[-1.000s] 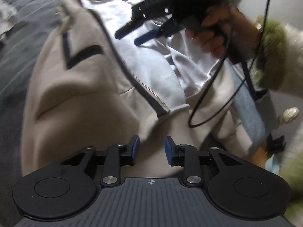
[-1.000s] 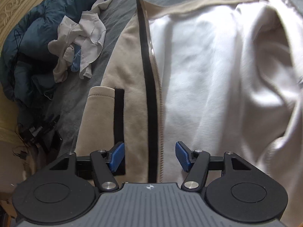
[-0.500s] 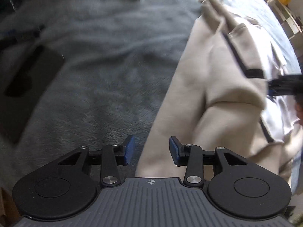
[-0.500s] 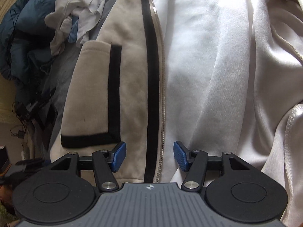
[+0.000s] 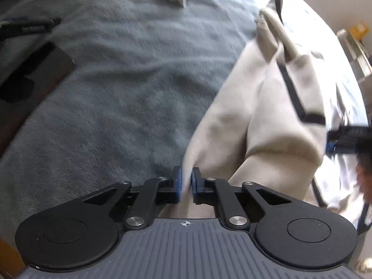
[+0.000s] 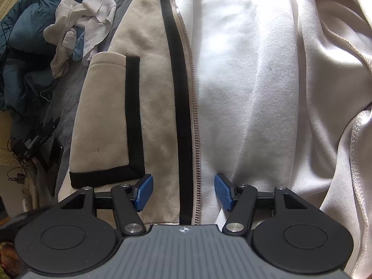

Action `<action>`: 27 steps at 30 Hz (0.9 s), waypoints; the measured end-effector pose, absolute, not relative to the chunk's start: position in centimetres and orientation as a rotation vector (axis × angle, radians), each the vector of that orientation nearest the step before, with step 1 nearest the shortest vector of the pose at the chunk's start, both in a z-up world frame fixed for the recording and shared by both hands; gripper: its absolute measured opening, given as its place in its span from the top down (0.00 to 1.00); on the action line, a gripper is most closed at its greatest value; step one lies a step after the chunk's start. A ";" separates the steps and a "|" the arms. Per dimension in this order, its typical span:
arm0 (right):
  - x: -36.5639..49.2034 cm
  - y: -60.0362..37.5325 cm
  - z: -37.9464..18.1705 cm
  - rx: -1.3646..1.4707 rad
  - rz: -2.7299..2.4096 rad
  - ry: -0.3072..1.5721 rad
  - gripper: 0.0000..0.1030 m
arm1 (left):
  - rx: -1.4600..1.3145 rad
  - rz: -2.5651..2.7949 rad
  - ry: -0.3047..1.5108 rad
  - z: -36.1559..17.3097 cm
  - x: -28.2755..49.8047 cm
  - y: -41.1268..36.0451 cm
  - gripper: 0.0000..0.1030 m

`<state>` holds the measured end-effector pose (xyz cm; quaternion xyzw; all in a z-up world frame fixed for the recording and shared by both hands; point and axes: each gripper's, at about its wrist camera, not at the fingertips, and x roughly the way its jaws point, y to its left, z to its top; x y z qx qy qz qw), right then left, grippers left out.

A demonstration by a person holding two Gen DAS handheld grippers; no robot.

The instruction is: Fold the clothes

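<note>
Both wrist views look steeply down, close — sharing the beige zip jacket with black trim: at 2 o'clock left, filling right.

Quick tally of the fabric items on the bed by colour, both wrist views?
Beige: 1, the zip jacket with black trim, its edge gripped in the left gripper.
White: 1, the crumpled cloth pile.
Dark teal: 1, the puffy quilt.
Grey: 1, the fleece blanket underneath.
Total: 4
</note>
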<state>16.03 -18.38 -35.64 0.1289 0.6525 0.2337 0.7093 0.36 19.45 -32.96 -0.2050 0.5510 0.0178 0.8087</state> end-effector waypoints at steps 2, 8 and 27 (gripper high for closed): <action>16.0 -18.1 -35.6 0.264 0.515 1.447 0.40 | -0.434 0.064 1.120 -31.2 0.9 20.1 0.99; 15.8 -17.7 -35.6 0.244 0.496 1.440 0.40 | -0.396 0.198 0.840 -24.0 4.5 24.3 1.00; 15.2 -15.0 -35.5 0.172 0.481 1.401 0.30 | -0.001 0.330 1.022 -27.3 24.5 32.7 0.80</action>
